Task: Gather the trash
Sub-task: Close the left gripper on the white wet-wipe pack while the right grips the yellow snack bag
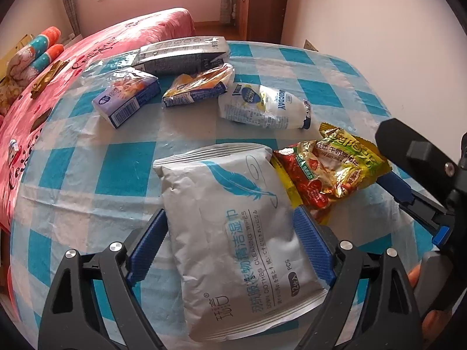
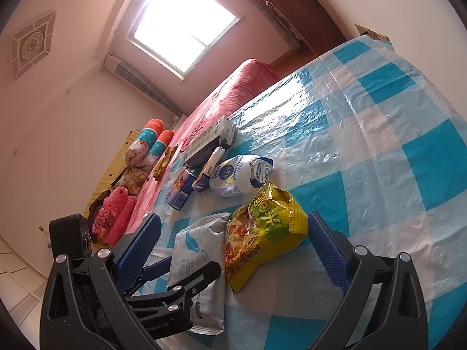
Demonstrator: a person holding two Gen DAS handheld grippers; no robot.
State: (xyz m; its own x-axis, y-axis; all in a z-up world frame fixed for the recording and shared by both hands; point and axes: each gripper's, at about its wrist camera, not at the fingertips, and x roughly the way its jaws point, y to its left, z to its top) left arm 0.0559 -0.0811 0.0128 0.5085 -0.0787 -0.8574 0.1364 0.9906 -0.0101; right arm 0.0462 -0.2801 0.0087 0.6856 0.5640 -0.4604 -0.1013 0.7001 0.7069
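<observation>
left claw (image 1: 230, 242) is spread wide with the grey wipes pack (image 1: 233, 233) sitting right between its blue pads (image 1: 147, 248). pads look like they're right against the pack's sides, but i can't tell if they're actually squeezing, and the pack lies flat on the blue and white checked tablecloth (image 1: 87, 204).

right claw (image 2: 233, 250) is spread open too, straddling the yellow snack bag (image 2: 262, 233), with clear gaps on both sides, so no pinch there. the snack bag overlaps the edge of the wipes pack, just to the right of the left claw.

further out from the left claw, past the wipes pack: a crumpled white milk pouch (image 1: 262, 108), and to its left a flattened orange and blue wrapper (image 1: 198, 86), then a small purple carton (image 1: 128, 99) on its side. behind those lies a long silver and black box (image 1: 181, 55) near the table's far edge.

off to the left of the table there's a bed with a pink cover (image 1: 122, 38) and a couple of stuffed pillows (image 1: 38, 52).
</observation>
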